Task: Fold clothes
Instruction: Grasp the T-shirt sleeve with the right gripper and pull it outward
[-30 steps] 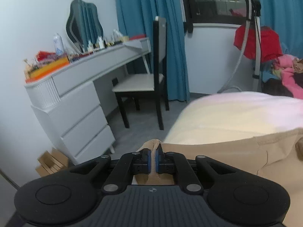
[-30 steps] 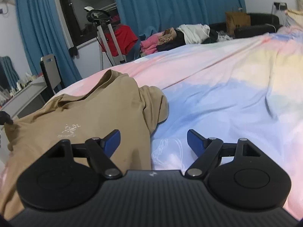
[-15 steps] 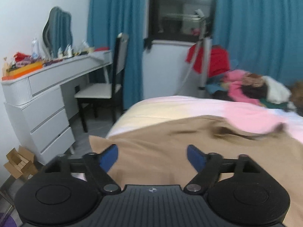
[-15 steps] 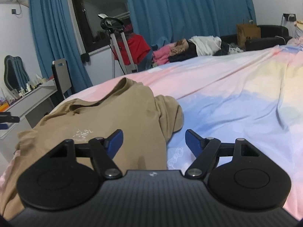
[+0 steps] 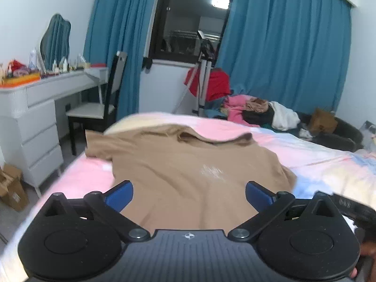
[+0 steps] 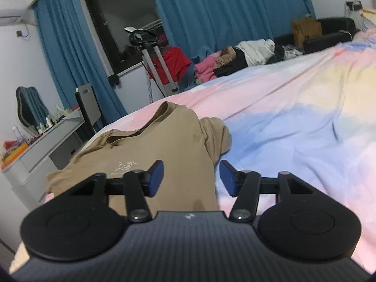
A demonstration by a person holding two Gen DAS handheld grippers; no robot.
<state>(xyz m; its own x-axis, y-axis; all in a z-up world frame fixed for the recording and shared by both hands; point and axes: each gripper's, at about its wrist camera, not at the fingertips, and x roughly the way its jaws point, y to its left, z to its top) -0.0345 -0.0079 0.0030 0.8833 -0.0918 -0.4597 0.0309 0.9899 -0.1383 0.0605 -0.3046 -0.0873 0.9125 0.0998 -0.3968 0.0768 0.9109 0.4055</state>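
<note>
The tan shirt (image 5: 188, 176) lies spread front-up on the bed (image 6: 293, 122), one sleeve bunched, no fold showing. Both the left gripper (image 5: 189, 193) and the right gripper (image 6: 190, 176) hang over it, jaws apart and empty, so the folding looks largely undone.

Lighting: even, dim-cool indoor; ceiling lamp reflection (image 5: 220, 1) glares in dark window (image 5: 188, 23). Slight motion blur; fisheye-bent, vignetted corners.

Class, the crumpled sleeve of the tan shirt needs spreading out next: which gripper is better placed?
Probably the right gripper: it is open beside the shirt's bunched sleeve, while the open left gripper faces the middle.
</note>
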